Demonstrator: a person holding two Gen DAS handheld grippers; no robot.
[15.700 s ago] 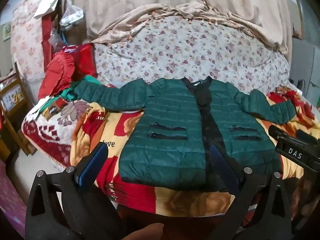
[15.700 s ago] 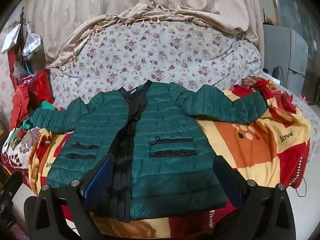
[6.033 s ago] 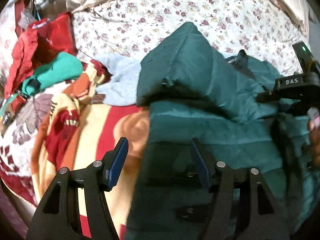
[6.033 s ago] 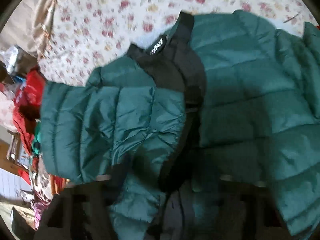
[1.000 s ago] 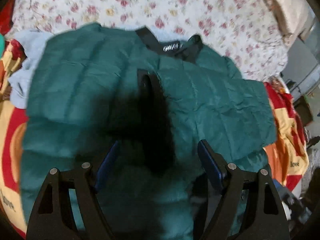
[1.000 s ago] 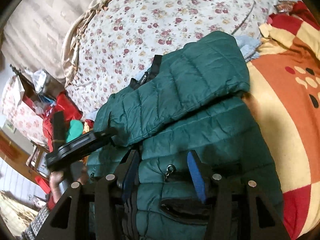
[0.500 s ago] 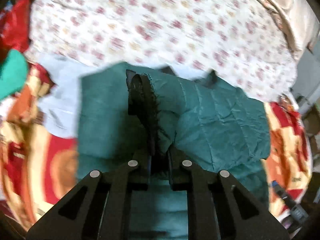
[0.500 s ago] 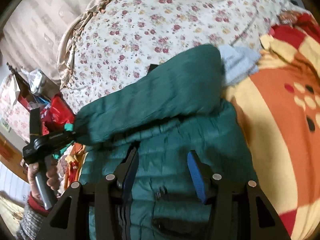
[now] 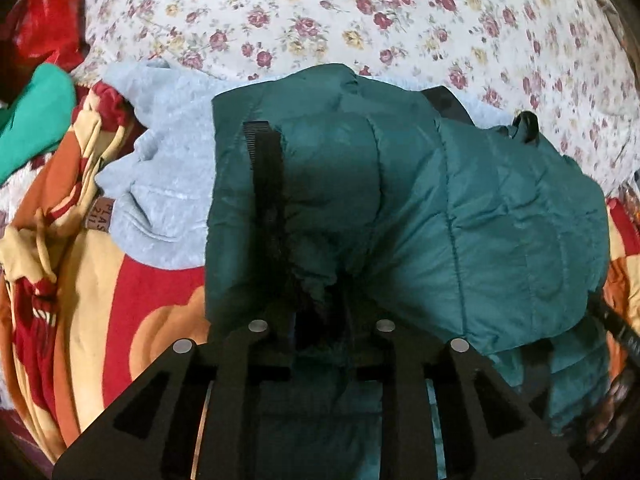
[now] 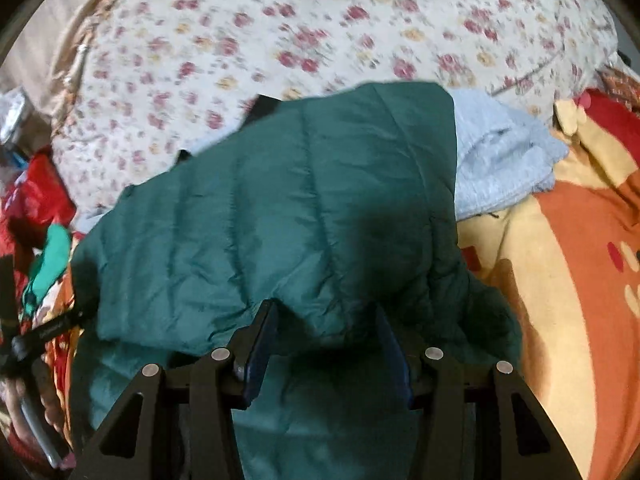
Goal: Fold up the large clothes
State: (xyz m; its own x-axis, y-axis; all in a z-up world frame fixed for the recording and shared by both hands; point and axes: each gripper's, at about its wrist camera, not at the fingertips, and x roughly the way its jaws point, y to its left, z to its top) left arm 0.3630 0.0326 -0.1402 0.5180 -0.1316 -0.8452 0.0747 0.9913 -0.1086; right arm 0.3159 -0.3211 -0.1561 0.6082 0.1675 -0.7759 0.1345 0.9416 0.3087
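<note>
A dark green quilted jacket [image 9: 460, 216] lies on the bed with both sleeves folded across its front. My left gripper [image 9: 320, 320] is shut on the jacket's black front edge and lifts that part, so the fabric bunches up above the fingers. In the right wrist view the same jacket [image 10: 280, 220] fills the middle. My right gripper [image 10: 326, 340] is open, its blue-padded fingers [image 10: 260, 348] on either side of a fold of the green fabric. The left gripper's handle [image 10: 44, 332] shows at the left edge of that view.
A light blue fleece garment [image 9: 160, 184] lies under the jacket's top, also visible in the right wrist view [image 10: 496, 152]. A red, orange and yellow blanket [image 9: 132, 312] covers the bed. A floral sheet [image 9: 360, 20] lies behind. Red and green clothes [image 9: 36, 112] pile at the left.
My left gripper closed on the jacket's black edge within the last second and has lifted it. My right gripper moved in closer, and the green fabric now sits between its open fingers.
</note>
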